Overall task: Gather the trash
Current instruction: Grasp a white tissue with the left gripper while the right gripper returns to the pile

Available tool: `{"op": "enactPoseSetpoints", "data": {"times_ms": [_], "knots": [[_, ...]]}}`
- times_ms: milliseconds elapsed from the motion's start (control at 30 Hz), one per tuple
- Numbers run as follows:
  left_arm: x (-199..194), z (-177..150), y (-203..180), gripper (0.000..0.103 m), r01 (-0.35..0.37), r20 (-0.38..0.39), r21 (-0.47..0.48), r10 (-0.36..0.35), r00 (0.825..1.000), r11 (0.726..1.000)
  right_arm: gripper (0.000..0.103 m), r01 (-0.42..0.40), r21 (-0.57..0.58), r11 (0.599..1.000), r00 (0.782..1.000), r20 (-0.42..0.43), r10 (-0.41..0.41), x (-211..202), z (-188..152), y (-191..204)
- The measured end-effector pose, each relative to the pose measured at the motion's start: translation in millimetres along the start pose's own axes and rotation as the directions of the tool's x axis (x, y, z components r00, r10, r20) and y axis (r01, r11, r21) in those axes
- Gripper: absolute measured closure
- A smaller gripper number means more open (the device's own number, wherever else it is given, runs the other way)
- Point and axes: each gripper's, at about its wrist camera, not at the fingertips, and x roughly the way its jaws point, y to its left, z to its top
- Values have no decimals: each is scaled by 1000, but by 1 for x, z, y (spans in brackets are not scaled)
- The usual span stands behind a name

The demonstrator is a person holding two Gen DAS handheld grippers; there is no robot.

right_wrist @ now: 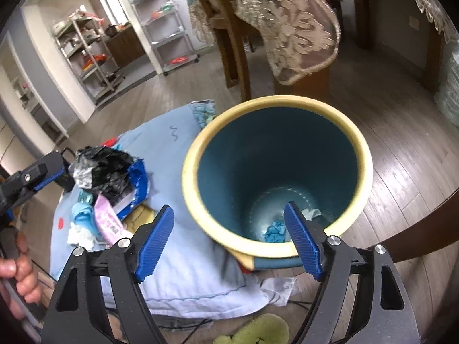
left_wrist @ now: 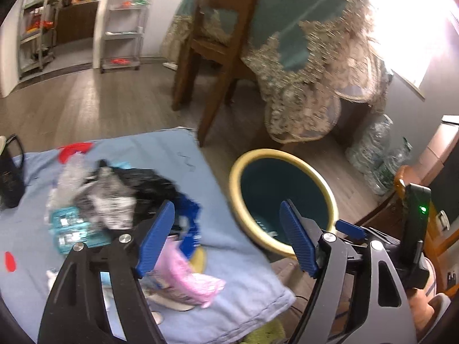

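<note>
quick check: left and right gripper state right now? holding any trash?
Left gripper: open, holding nothing, above the blue cloth's edge.
Right gripper: open, holding nothing, over the bin.

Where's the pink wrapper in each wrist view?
Left wrist: pink wrapper lies low centre on the blue cloth, just past the left finger.
Right wrist: pink wrapper lies lower left, in the trash pile.
Shared landmark: yellow-rimmed bin.

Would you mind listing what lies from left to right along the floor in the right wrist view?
Black plastic bag → pink packet → light blue cloth → yellow-rimmed bin → bare wooden floor.
</note>
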Motion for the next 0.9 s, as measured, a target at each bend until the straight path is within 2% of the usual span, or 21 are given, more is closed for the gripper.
{"op": "enactPoseSetpoints", "data": {"times_ms": [233, 433, 533, 700, 767, 900], "knots": [[-29, -13, 73, 28, -126, 9, -129, 128, 992, 984, 22, -21, -55, 998, 1000, -18, 20, 6, -9, 25], [-49, -32, 141, 28, -223, -33, -283, 223, 974, 933, 22, -48, -85, 995, 998, -40, 45, 11, -15, 45], [-50, -45, 161, 28, -261, -79, -320, 249, 965, 911, 22, -64, -102, 993, 997, -52, 59, 14, -17, 56], [-27, -67, 175, 29, -300, -203, -308, 246, 948, 903, 22, -87, -136, 987, 994, -75, 77, 20, -20, 76], [-10, -76, 174, 29, -306, -270, -276, 232, 934, 911, 22, -96, -152, 984, 993, -79, 84, 21, -21, 83], [13, -87, 168, 34, -330, -344, -197, 250, 905, 923, 22, -104, -172, 980, 992, -87, 90, 22, -25, 94]]}}
